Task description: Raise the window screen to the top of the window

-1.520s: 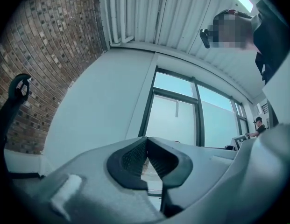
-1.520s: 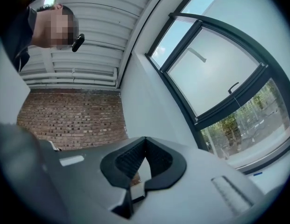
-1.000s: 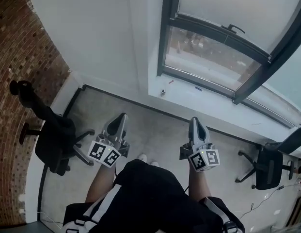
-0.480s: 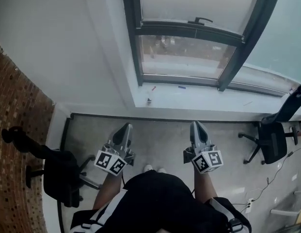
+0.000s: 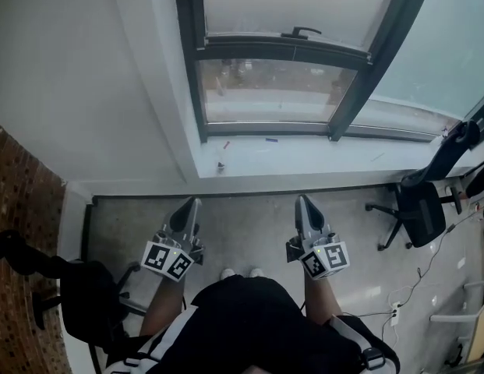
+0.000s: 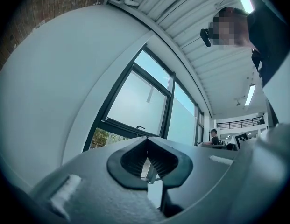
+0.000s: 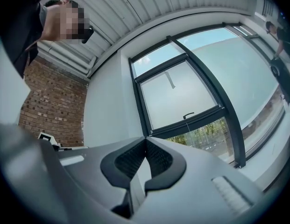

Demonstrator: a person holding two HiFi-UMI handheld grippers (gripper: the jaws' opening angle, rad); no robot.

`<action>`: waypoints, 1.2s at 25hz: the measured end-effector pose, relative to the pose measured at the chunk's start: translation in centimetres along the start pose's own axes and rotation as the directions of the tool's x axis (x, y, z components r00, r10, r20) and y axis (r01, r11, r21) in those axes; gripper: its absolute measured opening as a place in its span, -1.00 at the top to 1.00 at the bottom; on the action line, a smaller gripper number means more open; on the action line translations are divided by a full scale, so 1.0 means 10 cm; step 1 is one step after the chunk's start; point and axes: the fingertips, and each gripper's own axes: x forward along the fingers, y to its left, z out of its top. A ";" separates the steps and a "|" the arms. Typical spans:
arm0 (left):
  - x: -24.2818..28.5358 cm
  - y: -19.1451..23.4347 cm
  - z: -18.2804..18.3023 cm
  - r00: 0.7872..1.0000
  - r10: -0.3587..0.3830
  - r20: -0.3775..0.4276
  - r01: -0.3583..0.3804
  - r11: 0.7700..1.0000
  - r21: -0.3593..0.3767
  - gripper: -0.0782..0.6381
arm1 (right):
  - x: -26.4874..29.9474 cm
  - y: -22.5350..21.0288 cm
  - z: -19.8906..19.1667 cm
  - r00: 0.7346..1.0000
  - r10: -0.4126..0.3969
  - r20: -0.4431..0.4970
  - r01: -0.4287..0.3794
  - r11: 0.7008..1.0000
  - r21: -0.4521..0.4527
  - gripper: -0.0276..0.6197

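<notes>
Grey floor (image 5: 249,220), white sill (image 5: 304,154), window (image 5: 189,61) ahead: screen not yet raised.
My left gripper (image 5: 192,203) & right gripper (image 5: 302,201) are pinched tight, empty, well short of it. Screen (image 5: 288,6) hangs low w/ a handle (image 5: 300,31) on its bottom bar. I'd open one, catch that handle squarely, then push straight up.

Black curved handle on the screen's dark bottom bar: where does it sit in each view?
Head view: black curved handle at top centre, above the clear glass strip.
Left gripper view: handle near centre.
Right gripper view: handle right of centre, mid-height.
Shared landmark: the dark vertical window post, right of the handle in all three.
</notes>
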 end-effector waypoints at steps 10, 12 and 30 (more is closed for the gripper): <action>0.63 -0.07 -0.22 0.996 -0.060 -0.059 0.061 0.998 0.008 0.78 | -0.02 -0.67 0.06 0.993 -0.115 0.023 0.115 0.993 0.021 0.90; 0.82 -0.09 -0.23 0.997 -0.058 -0.052 0.059 0.998 0.016 0.78 | 0.09 -0.84 0.07 0.994 -0.104 0.033 0.103 0.994 0.035 0.90; 2.23 -0.66 -0.62 0.996 -0.005 -0.093 0.009 0.999 0.047 0.78 | 0.44 -2.60 0.22 0.995 -0.093 0.032 0.088 0.988 0.129 0.91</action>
